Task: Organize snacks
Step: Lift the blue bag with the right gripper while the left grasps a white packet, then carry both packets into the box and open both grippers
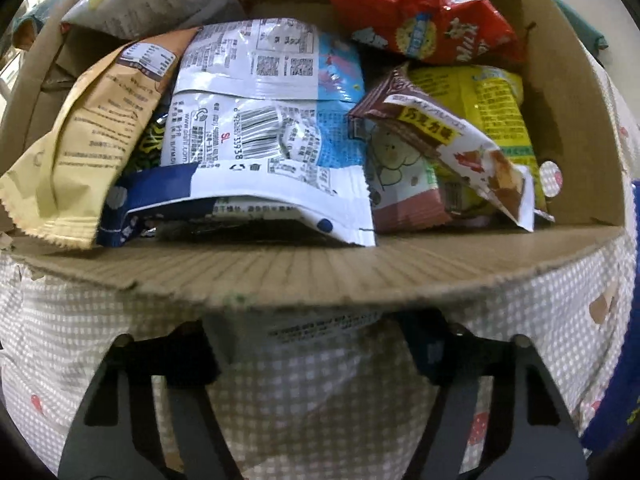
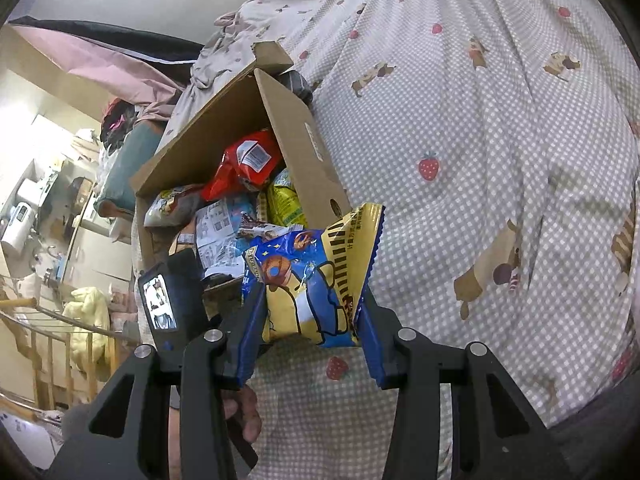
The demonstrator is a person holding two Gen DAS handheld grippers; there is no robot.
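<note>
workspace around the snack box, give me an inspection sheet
surface: checked bedsheet with strawberry and dog prints
job's things: open cardboard box full of snack packets, red bag at the back
clutter: nothing seen beyond the snacks
grippers: right gripper shut on a blue and yellow donut packet; left gripper below the box flap, a blurred pale packet between its fingers, grip unclear
cables: nothing seen
surroundings: pink bedding, cluttered shelves

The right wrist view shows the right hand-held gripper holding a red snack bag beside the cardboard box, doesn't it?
Not quite: the bag in the right hand-held gripper is blue and yellow, not red, as the right wrist view shows. It is indeed held beside the cardboard box.
</note>
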